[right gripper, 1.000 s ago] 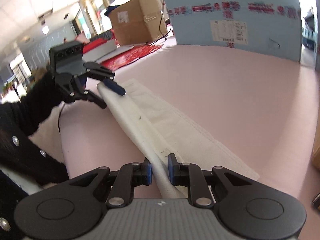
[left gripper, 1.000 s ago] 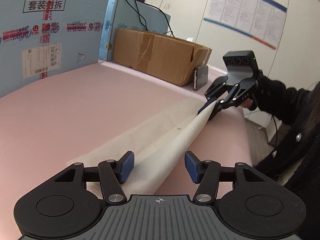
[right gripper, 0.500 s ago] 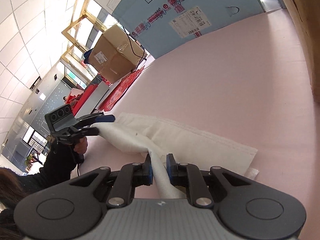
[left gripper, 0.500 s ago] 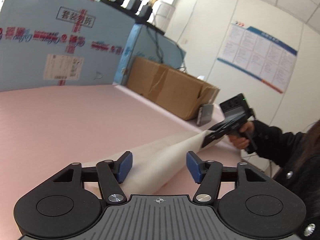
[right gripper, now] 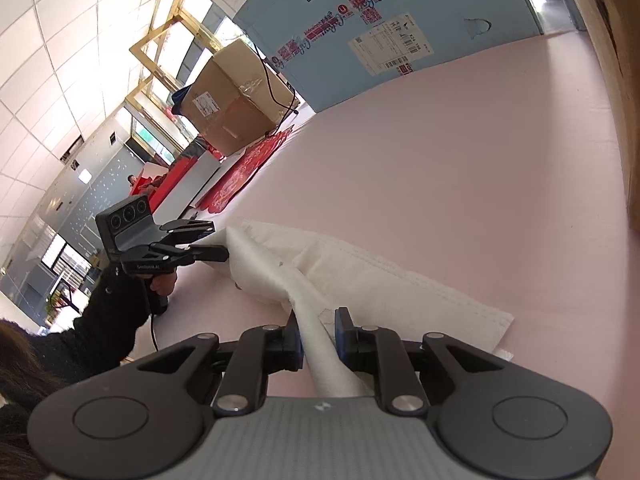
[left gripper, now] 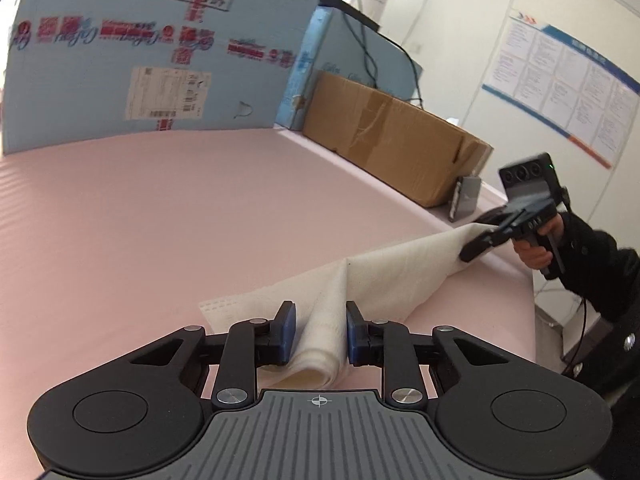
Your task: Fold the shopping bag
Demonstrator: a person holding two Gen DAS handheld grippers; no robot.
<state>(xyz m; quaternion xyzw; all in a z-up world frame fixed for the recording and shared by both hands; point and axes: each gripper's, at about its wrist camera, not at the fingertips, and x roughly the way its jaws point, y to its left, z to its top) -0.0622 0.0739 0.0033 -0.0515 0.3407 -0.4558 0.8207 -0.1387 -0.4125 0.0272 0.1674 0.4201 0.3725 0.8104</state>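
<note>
The white bag [left gripper: 372, 276] lies on the pink table [left gripper: 160, 216], partly folded over itself, with one long edge lifted off the surface between the two grippers. The left gripper [left gripper: 318, 330] has bag fabric bunched between its blue pads [left gripper: 289, 326]; a gap shows on both sides of the cloth in the left wrist view, so the jaws stand partly spread around the fold rather than pressed tight on it. In the right wrist view the same gripper [right gripper: 218, 246] appears from the side at the far end of the bag, its fingers either side of the raised corner. The right gripper [right gripper: 318, 338] has its pads close on a narrow ridge of fabric that runs up between them; the cloth fills the gap, so it pinches the bag. From the left wrist view the right gripper [left gripper: 478, 242] meets the far corner of the bag and holds it above the table. The rest of the bag [right gripper: 384, 284] lies flat on the table beyond the ridge. A brown box [left gripper: 392, 140] sits along the table's far edge, beside a blue board [left gripper: 120, 60] standing upright.
</note>
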